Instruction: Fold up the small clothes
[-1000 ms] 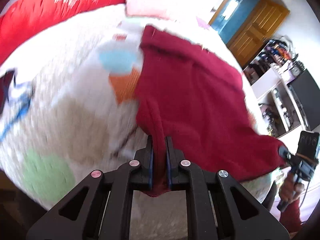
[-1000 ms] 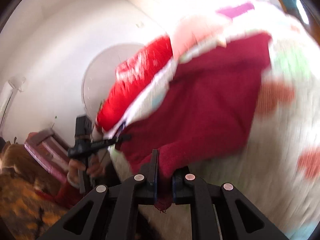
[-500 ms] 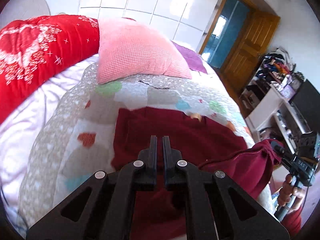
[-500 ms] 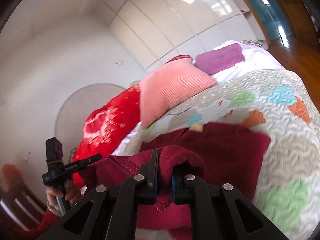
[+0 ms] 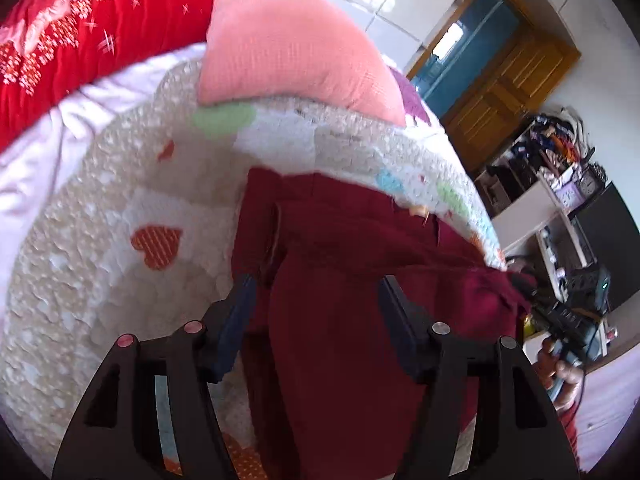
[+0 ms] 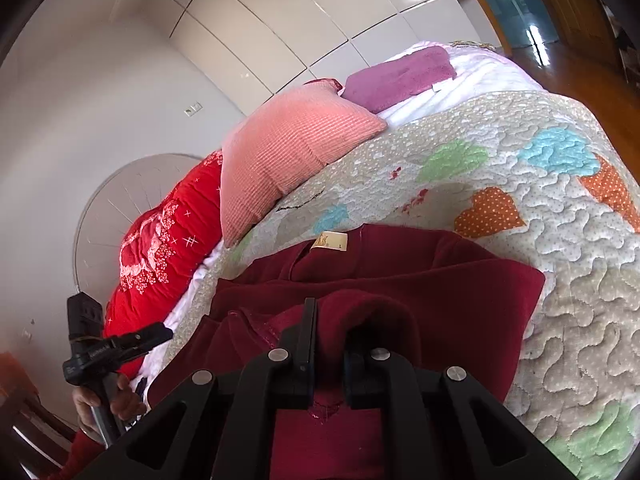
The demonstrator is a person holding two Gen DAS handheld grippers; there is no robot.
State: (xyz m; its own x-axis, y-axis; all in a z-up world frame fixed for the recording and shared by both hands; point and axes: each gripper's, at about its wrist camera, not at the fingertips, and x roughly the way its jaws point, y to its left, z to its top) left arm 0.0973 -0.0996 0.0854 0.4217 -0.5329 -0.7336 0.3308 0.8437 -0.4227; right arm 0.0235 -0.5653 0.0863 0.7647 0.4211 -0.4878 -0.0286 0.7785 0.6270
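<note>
A dark red garment (image 5: 360,240) lies doubled over on the heart-patterned quilt (image 5: 140,184). My left gripper (image 5: 316,284) hovers over its near left part; its jaws are opening and stand wide, with cloth below and between them but untouched by the pads. In the right wrist view the garment (image 6: 440,280) shows a tan neck label (image 6: 330,241) at its far edge. My right gripper (image 6: 330,320) is shut on a bunched fold of the garment's near edge. Each view also shows the other gripper (image 6: 120,344) held in a hand beside the bed.
A pink pillow (image 6: 288,148), a red embroidered blanket (image 6: 160,240) and a purple towel (image 6: 400,76) lie at the head of the bed. Beyond the bed's right side are a wooden door (image 5: 500,92) and cluttered shelves (image 5: 560,168).
Both grippers carried the garment's near edge towards the pillow, folding it over itself. The left gripper then let go of the cloth and its jaws spread. The right stays shut on its fold.
</note>
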